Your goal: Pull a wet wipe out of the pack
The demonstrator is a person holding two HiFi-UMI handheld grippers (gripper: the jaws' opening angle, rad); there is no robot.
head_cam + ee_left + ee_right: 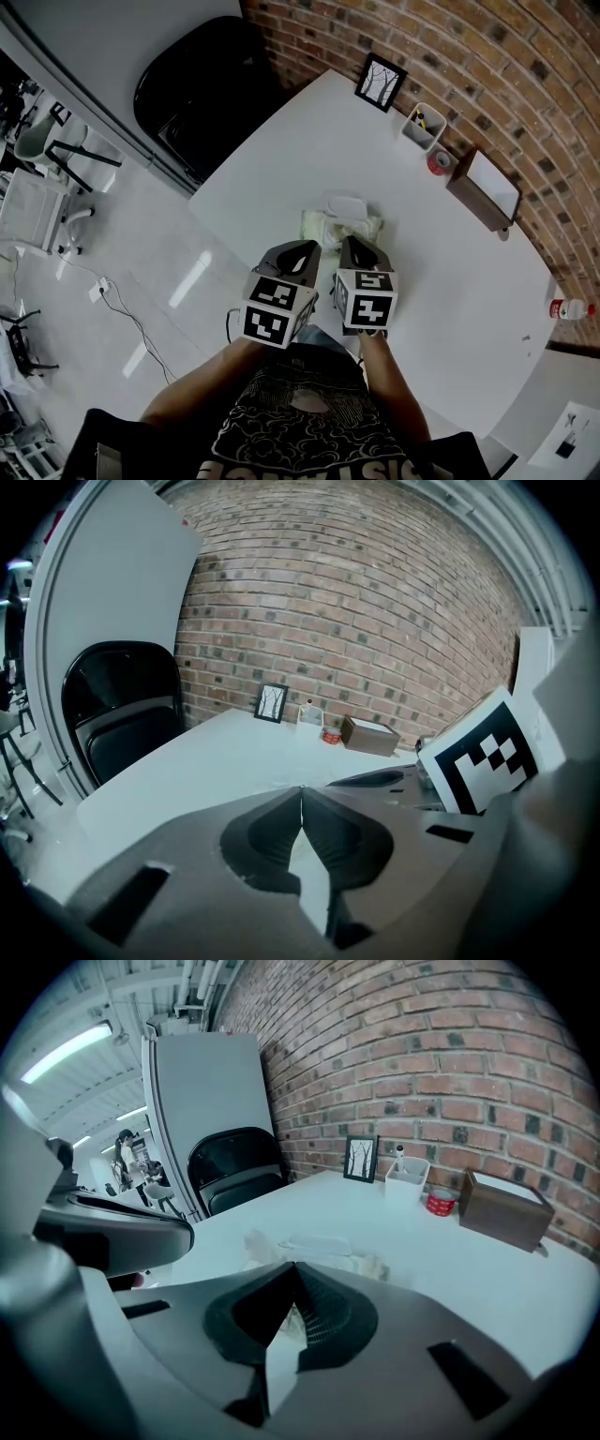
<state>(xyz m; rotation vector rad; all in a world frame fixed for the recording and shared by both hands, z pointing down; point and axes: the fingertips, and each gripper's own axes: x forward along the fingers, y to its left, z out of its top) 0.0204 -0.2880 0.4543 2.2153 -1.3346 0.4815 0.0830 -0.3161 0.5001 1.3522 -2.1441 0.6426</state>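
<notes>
Wet wipe pack (343, 221): laid flat on the white table (450, 281), toward its near edge, just beyond both grippers. Left gripper (301, 794): jaws pressed together, empty. Right gripper (294, 1269): jaws pressed together, empty, pointed at the pack.

- Shirt (309, 422), front: white block lettering along the picture's lower edge, cropped by the frame; only "ISTAN" is legible.
- Bottle (569, 308), far right of the tabletop (450, 309): red label, print too small to read.
- Wet wipe pack (342, 223): print too blurred to read.
</notes>
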